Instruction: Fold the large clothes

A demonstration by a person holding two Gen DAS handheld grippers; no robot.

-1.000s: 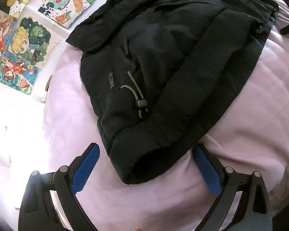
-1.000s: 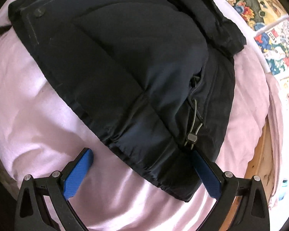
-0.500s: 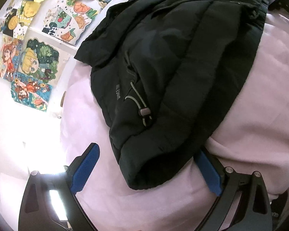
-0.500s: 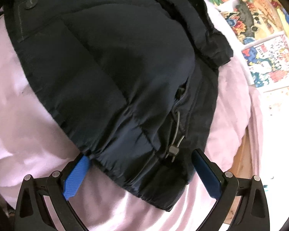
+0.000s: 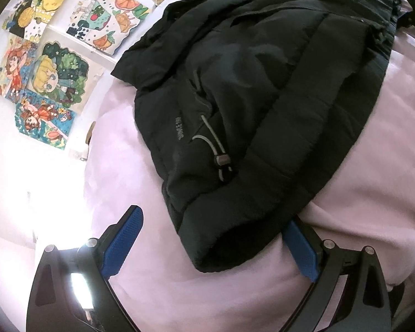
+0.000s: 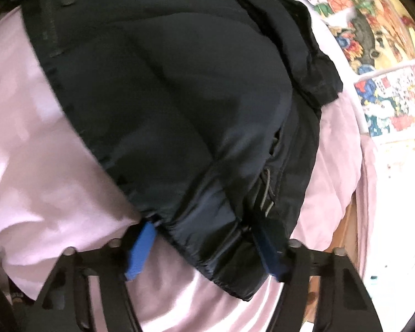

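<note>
wall pictures [image 5: 44, 83]: taped on the white wall, left of the jacket in the left wrist view; right of it in the right wrist view [image 6: 384, 55].
bed: pink sheet [image 5: 179, 290] under everything, soft and rumpled; wooden frame edge [image 6: 348, 238] shows right of the jacket, right wrist view.
jacket [image 5: 262, 96]: black padded coat, lying on the bed, already doubled over once by the look of it; bulky, puffed; near corner points at the left tool.
drawcord [image 5: 218, 152]: grey cord with toggle, lying loose on top of the jacket near its near corner; also seen at the hem [image 6: 267, 196].
left tool [image 5: 213, 249]: spread wide, nothing held; jacket corner sits between the fingers, the right one partly tucked under the hem, the left one apart from the cloth on bare sheet.
right tool [image 6: 207, 246]: fingers on either side of the jacket's near hem, cloth bunched between them; frame is blurred, so cannot tell if it is pinching yet or just straddling.
step (judged): lining up on the near hem, probably to lift and fold it over.
risk 1: padding is thick and slippery, so a shallow bite may catch only the top layer and the fold comes apart.
risk 2: tool may pinch sheet with hem, dragging bedding up.
risk 3: loose drawcord could snag on a finger.
risk 4: only one side gripped means a skewed fold.
</note>
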